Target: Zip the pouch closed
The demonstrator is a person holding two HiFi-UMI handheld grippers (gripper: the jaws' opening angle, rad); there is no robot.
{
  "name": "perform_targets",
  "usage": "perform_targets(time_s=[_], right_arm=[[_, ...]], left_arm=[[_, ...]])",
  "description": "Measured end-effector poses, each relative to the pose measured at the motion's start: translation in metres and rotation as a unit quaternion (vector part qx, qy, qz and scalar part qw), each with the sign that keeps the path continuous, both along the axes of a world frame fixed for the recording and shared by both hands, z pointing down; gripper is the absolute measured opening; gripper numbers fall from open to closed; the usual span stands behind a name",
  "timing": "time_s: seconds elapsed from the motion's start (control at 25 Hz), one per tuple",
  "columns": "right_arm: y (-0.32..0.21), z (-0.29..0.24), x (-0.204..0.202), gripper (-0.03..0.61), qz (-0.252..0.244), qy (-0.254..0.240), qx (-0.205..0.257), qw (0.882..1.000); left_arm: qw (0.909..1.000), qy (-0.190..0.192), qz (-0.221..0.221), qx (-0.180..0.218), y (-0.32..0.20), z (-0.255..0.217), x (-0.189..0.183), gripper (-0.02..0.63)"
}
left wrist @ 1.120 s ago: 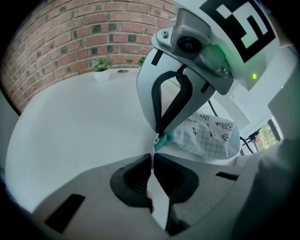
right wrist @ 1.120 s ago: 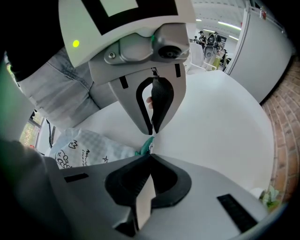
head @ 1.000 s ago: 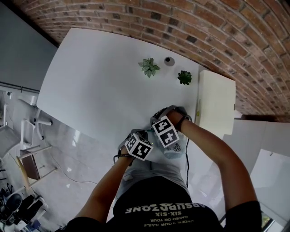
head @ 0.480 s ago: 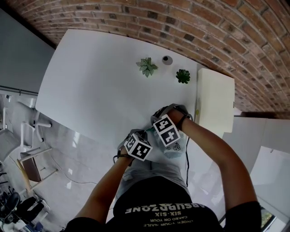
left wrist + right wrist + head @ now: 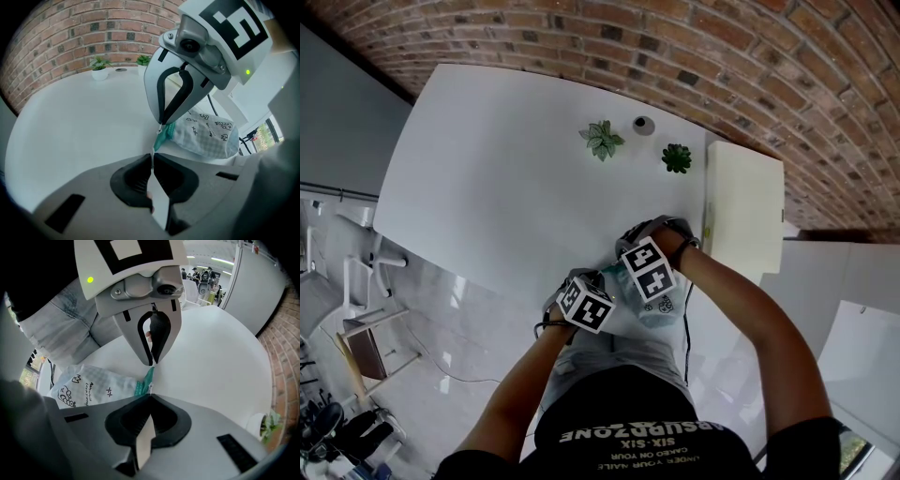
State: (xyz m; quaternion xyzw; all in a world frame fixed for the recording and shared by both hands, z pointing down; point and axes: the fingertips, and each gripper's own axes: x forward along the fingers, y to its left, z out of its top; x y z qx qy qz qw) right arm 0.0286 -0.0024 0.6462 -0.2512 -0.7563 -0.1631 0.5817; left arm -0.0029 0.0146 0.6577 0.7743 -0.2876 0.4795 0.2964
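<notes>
The pouch [image 5: 662, 307] lies at the table's near edge; it is white with a grey check, doodles and a teal zipper end [image 5: 164, 136]. Both grippers point steeply down and meet tip to tip at that end. My left gripper [image 5: 152, 157] is shut on a thin pale tab running from the teal end. My right gripper [image 5: 150, 395] is shut on the small zipper pull at the teal strip [image 5: 147, 378]. Each gripper shows in the other's view: the right gripper [image 5: 162, 123] and the left gripper [image 5: 152, 363] both pinch there. In the head view the marker cubes hide the jaws.
The white table [image 5: 506, 178] runs back to a brick wall. Two small potted plants [image 5: 602, 139] [image 5: 677, 157] and a small round object [image 5: 643, 124] stand at the far edge. A cream cabinet [image 5: 746, 206] adjoins the table's right side. The person's lap is right below the pouch.
</notes>
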Motion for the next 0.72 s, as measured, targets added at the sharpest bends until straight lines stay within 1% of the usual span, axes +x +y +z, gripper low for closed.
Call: perform_targets(time_s=[0.24, 0.48, 0.72], right_arm=[[-0.003, 0.001, 0.006, 0.000, 0.008, 0.000, 0.000, 1.000], [-0.003, 0.001, 0.008, 0.000, 0.013, -0.002, -0.003, 1.000], [-0.007, 0.002, 0.017, -0.001, 0.024, 0.001, 0.002, 1.000]], left_arm=[[1.0000, -0.003, 0.000, -0.002, -0.001, 0.000, 0.000, 0.023], [0.9999, -0.014, 0.003, -0.003, -0.001, -0.003, 0.002, 0.023], [0.9999, -0.013, 0.002, -0.007, 0.001, -0.001, 0.003, 0.023]])
